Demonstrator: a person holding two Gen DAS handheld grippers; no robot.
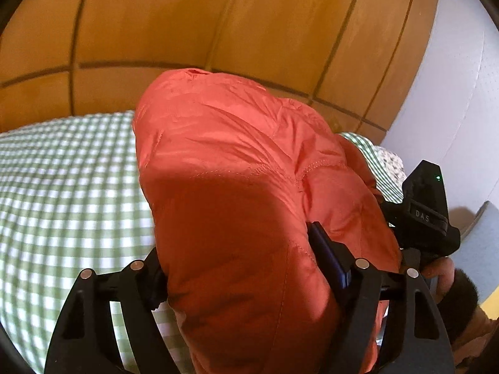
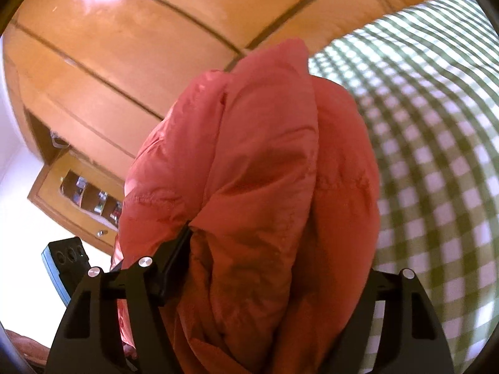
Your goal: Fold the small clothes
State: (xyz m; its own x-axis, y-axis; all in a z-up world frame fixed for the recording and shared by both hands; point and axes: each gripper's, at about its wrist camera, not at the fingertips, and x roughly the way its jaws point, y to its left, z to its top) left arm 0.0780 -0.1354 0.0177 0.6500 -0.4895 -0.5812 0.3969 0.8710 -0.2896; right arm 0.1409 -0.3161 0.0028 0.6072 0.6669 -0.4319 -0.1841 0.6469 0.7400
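Observation:
A padded orange-red garment (image 1: 237, 168) fills the middle of the left wrist view, bunched and lifted above the green-and-white checked bed cover (image 1: 68, 187). My left gripper (image 1: 246, 268) is shut on the garment, which bulges between the fingers and hides the tips. In the right wrist view the same garment (image 2: 265, 162) hangs in thick folds. My right gripper (image 2: 268, 265) is shut on it; the left finger (image 2: 174, 258) presses into a fold and the right finger is hidden by fabric. The right gripper's body (image 1: 427, 208) shows at the right of the left wrist view.
A wooden panelled wardrobe (image 1: 218, 21) stands behind the bed. A pale wall (image 1: 461, 78) is on the right. A wooden drawer or cabinet door (image 2: 81, 196) is open at the left of the right wrist view. The checked cover (image 2: 436, 143) stretches right.

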